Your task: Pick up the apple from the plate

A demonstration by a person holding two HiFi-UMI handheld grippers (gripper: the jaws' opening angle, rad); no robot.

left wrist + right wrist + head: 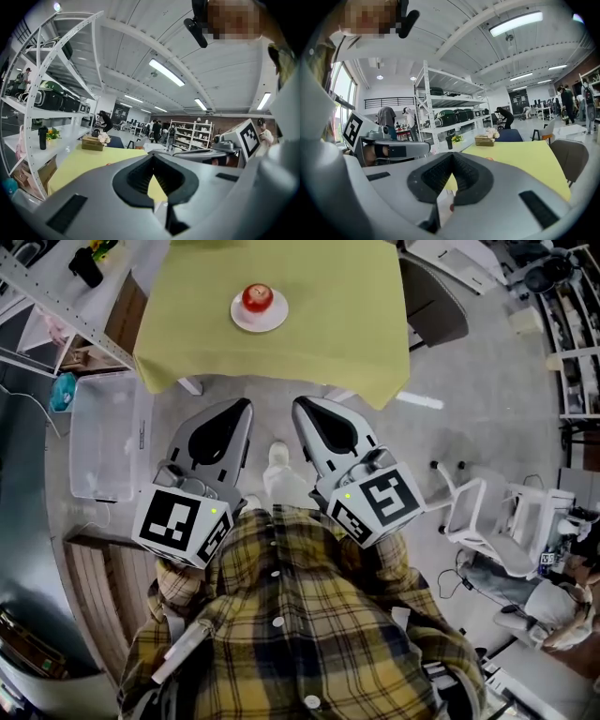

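Head view: we see the apple [257,297] on its plate [260,326] well ahead of our left gripper [246,407] and right gripper [298,405], both closed on nothing (left slightly nearer).

Head camera steeply down; two low, near-level; yellow table [328,315] common to all.

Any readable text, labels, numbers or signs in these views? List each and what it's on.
No readable text in any view.
Left cube and right cube: black-and-white square markers, no letters or digits.
Box on the table: any print is too small to read.
Cases on the shelf: no label legible.
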